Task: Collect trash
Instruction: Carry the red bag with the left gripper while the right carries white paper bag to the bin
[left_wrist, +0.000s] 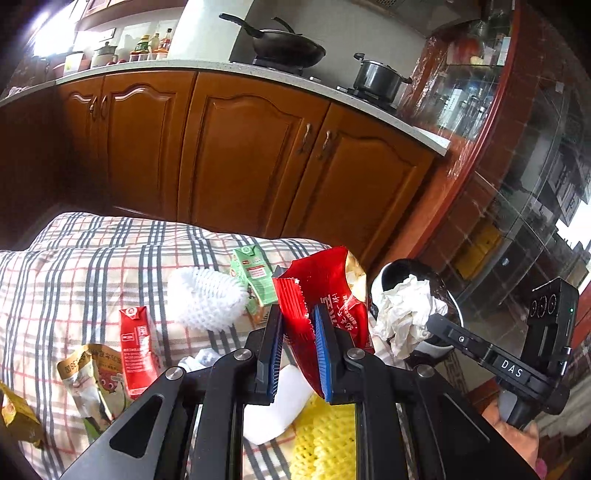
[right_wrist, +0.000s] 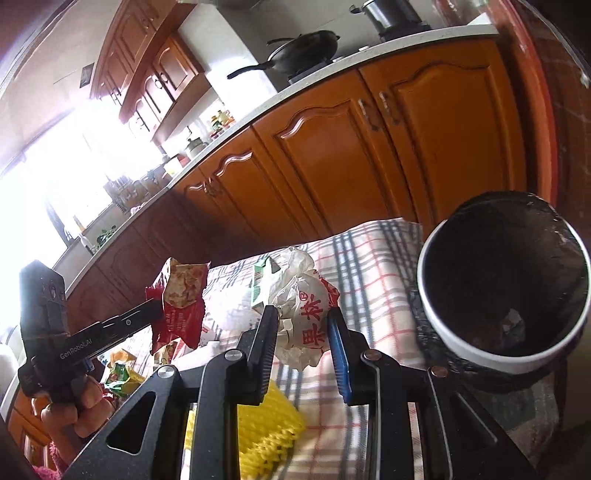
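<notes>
2 grippers are each carrying a piece of trash over the checked tablecloth (left_wrist: 92, 251), so the step in hand looks like delivery to the black-lined bin (right_wrist: 443, 343) standing at the table's right edge. To do it well, the load should be brought fully over the bin's white rim before the fingers part, low enough that light wrappers drop straight in and do not drift back onto the cloth.

The left gripper (left_wrist: 299, 347) has its blue pads pressed onto a red snack bag (left_wrist: 328, 291), pinching it near the lower half so the torn top stands upright above the fingers. The right gripper (right_wrist: 306, 332) is narrowed around a crumpled white wrapper with red print (right_wrist: 303, 321); the wrapper fills the gap, though I cannot be sure from this angle that both pads bear on it firmly. In the left wrist view that wrapper hangs right at the bin's mouth.

Several items remain on the table: a red carton (left_wrist: 136, 350), a green carton (left_wrist: 255, 280), a white foam net (left_wrist: 207, 299), a yellow foam net (left_wrist: 325, 443) and an opened pouch (left_wrist: 88, 376).
</notes>
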